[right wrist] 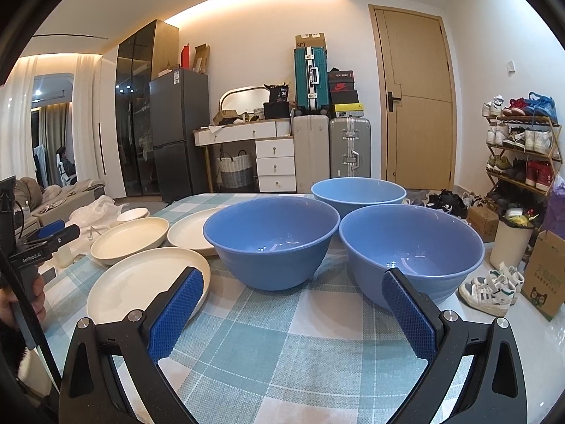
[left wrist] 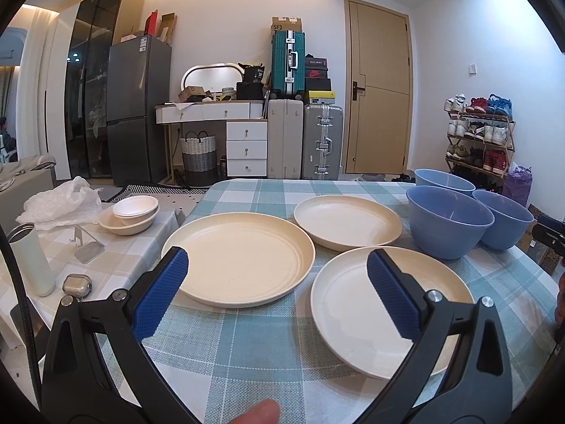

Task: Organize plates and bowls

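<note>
Cream plastic plates and blue bowls lie spread on the checked table [left wrist: 254,353], none stacked yet, so I judge the sorting has not begun. My left tongs [left wrist: 277,275] hang released, empty, above the near cloth. From them the large plate [left wrist: 238,258] lies at about 11 o'clock, the near plate [left wrist: 353,311] at 2 o'clock with its near edge passing under my right-hand finger, and the far plate [left wrist: 348,221] at 1 o'clock beyond both. They sit just beside one another without overlapping, which leaves every rim free for a pinch.

My right tongs [right wrist: 293,304] are likewise spread wide and carry nothing. The left bowl [right wrist: 272,243] stands at 12 o'clock, the right bowl [right wrist: 411,251] at 1 o'clock behind my right-hand finger, and the back bowl [right wrist: 358,192] beyond them. All stand upright, mouths up, ready for nesting. The two front bowls seem to touch at the rim, though the lens bends that spot and I cannot be sure.

On the side table at 10 o'clock, small pale bowls [left wrist: 136,212] sit nested; whether they belong to the job I cannot tell. The near plate's front rim is hidden by my tongs.
</note>
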`<action>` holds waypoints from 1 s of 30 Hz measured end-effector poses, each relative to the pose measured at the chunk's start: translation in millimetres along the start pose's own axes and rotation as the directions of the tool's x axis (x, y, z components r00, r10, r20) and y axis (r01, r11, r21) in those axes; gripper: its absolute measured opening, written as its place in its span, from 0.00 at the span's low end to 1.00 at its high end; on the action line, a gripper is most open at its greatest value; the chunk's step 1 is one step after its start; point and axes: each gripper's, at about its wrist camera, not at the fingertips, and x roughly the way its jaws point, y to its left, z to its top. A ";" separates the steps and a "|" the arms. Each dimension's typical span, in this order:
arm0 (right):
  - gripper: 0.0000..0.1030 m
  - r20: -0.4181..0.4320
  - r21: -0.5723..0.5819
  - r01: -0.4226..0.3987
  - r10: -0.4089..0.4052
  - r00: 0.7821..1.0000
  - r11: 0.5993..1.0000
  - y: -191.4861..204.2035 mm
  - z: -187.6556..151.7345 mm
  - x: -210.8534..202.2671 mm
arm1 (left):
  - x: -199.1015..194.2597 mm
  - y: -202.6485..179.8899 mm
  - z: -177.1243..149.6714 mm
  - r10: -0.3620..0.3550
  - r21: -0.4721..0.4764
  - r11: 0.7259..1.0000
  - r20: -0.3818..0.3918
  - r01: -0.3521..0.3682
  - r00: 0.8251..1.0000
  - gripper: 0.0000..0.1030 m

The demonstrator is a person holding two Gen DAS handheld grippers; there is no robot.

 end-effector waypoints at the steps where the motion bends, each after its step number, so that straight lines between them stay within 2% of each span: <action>1: 1.00 -0.003 0.001 -0.002 0.002 1.000 1.000 0.3 1.2 0.0 | -0.8 0.8 1.8 0.003 -0.008 1.000 -0.003 -0.003 1.000 0.98; 8: 1.00 -0.024 -0.007 -0.021 0.020 0.999 1.000 9.7 16.1 -2.5 | -5.3 14.8 11.6 0.045 -0.057 0.997 -0.033 -0.047 0.998 0.98; 21: 1.00 -0.047 -0.047 -0.127 0.124 0.991 0.991 54.3 54.8 0.1 | -22.9 22.2 40.7 0.105 -0.036 0.994 -0.066 -0.107 0.992 0.98; 30: 1.00 -0.099 -0.062 -0.211 0.205 0.974 0.975 89.6 94.6 19.4 | -33.3 25.9 58.2 0.139 -0.023 0.990 -0.085 -0.141 0.987 0.98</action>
